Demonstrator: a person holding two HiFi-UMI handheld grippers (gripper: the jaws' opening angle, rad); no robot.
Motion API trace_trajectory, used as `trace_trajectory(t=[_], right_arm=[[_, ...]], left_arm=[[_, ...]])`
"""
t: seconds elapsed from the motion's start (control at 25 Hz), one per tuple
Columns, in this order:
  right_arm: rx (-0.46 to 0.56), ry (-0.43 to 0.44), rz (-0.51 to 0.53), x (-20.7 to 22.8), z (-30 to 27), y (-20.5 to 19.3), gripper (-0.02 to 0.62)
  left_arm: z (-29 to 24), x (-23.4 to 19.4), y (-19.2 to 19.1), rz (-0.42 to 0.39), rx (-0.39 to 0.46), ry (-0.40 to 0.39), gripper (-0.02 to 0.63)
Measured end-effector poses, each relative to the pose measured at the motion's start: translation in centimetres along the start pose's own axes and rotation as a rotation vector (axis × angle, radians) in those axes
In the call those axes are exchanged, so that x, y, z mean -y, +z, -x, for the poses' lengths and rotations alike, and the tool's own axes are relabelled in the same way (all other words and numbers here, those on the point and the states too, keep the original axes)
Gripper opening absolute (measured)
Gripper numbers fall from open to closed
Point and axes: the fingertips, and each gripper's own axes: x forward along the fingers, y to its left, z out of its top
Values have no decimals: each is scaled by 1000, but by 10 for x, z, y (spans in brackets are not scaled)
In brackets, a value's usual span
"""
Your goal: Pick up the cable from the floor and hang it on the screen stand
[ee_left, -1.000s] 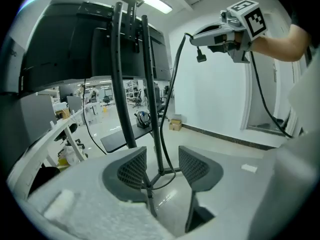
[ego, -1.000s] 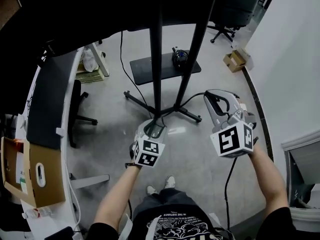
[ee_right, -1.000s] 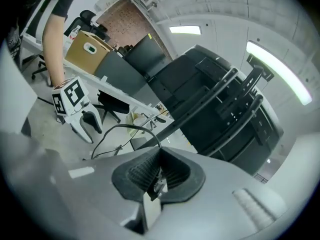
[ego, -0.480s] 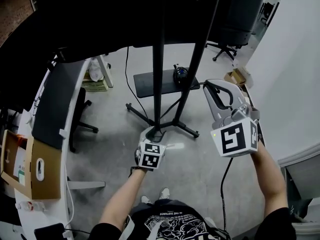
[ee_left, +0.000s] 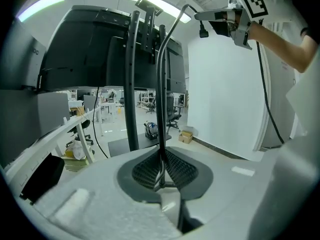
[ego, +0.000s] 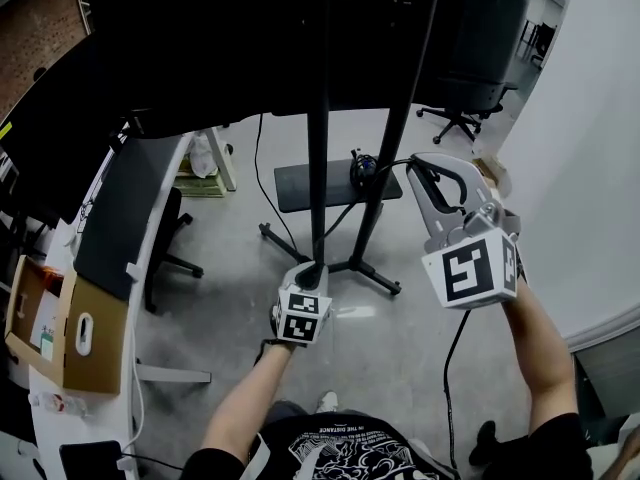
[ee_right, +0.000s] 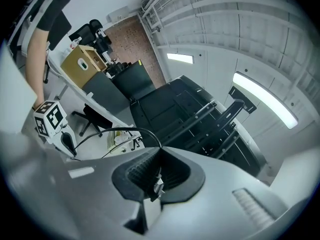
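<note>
Left gripper (ego: 312, 268): the jaws are closing, with the black cable (ee_left: 176, 23) between the ribbed pads. In the left gripper view the pads already pinch the cable.

Right gripper (ego: 428, 173): the jaws are together on the other part of the same cable, and a small metal piece shows at the pinch point in the right gripper view. This gripper is at 2 o'clock from the left gripper and held higher.

Cable routing: the cable is off the floor. It rises from the left gripper along the stand pole, then arcs over to the right gripper.

Screen stand (ego: 318, 148): at 12 o'clock from the left gripper, just beyond it. It has two dark uprights, splayed feet and a flat base plate (ego: 300, 183). The dark screen (ego: 250, 48) is at the top.

Surroundings, head view: a curved desk (ego: 120, 218) at 9 o'clock, a cardboard box (ego: 60, 338) at 8 o'clock on the desk, and an office chair (ego: 460, 118) at 1 o'clock.
</note>
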Motion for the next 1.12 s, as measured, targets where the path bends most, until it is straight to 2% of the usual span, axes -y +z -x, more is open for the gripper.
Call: trace_trajectory(t=[0.24, 0.44, 0.72, 0.96, 1.12], right_arm=[[-19, -42, -29, 26, -5, -18, 14], [-48, -99, -49, 58, -14, -38, 15], [-81, -173, -73, 114, -32, -71, 14], [-45, -246, -98, 168, -59, -75, 13], [-36, -287, -109, 201, -78, -78, 12]], left_arm=[[6, -15, 22, -15, -5, 19, 25], [11, -46, 65, -76, 22, 23, 21], [24, -107, 172, -181, 113, 90, 18], [29, -148, 281, -298, 205, 152, 18], [27, -157, 338, -334, 245, 146, 18]])
